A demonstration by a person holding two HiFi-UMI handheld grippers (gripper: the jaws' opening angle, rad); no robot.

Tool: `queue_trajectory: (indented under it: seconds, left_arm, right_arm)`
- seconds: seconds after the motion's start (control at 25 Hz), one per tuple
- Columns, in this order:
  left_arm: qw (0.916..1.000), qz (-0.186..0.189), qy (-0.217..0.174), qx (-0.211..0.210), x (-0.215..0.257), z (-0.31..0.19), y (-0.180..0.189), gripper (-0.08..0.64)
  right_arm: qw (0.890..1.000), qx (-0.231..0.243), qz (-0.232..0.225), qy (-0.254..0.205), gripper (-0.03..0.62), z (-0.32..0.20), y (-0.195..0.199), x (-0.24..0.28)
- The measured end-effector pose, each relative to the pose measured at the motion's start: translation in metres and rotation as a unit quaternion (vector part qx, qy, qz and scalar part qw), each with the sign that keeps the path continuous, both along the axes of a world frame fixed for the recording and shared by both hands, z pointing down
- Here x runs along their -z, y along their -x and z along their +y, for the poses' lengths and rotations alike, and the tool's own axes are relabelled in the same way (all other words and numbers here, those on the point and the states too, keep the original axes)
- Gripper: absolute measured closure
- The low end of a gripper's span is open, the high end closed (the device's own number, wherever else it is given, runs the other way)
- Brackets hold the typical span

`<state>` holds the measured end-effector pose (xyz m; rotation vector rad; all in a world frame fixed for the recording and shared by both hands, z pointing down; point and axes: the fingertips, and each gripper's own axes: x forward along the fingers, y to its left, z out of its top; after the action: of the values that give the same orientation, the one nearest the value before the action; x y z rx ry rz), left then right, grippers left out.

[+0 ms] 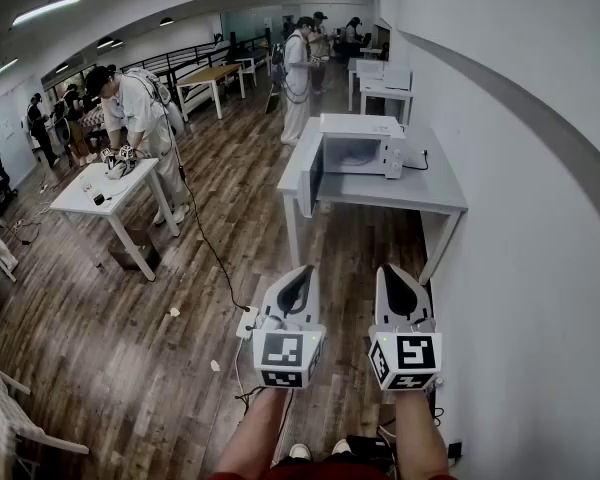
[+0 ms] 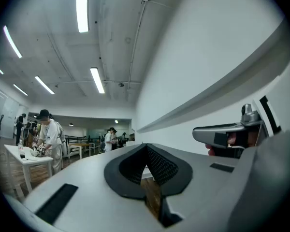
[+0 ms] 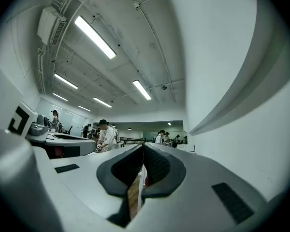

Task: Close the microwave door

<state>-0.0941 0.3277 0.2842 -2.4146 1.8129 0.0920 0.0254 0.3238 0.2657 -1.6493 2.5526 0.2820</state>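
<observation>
In the head view a white microwave (image 1: 360, 146) stands on a grey table (image 1: 380, 190) against the right wall, some way ahead of me. Its dark door (image 1: 313, 175) is swung open to the left. My left gripper (image 1: 302, 270) and right gripper (image 1: 388, 268) are held side by side low in the view, well short of the table, both pointing toward it. Both are shut with nothing between the jaws. The left gripper view shows its own closed jaws (image 2: 146, 146) and the right gripper (image 2: 227, 134) beside them. The right gripper view shows closed jaws (image 3: 143, 146) too.
A white wall (image 1: 520, 218) runs along the right. A power strip (image 1: 246, 323) and its black cable lie on the wooden floor before me. A person (image 1: 135, 118) works at a white table (image 1: 105, 183) on the left. Another person (image 1: 298, 83) stands beyond the microwave table.
</observation>
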Motion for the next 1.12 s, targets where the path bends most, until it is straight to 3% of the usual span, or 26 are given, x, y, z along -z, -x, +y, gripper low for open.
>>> queue_trajectory:
  seconds: [0.8,1.12]
  left_arm:
    - [0.9999,-0.006,0.009,0.007,-0.016,-0.011,-0.064,0.534]
    - [0.9997,-0.007,0.01,0.022,-0.016,-0.032,-0.072,0.534]
  right_arm:
    - [1.0,0.001,-0.026,0.006,0.565,-0.014,-0.066,-0.013]
    - [0.999,0.006,-0.036,0.007,0.565,-0.036,-0.083,-0.013]
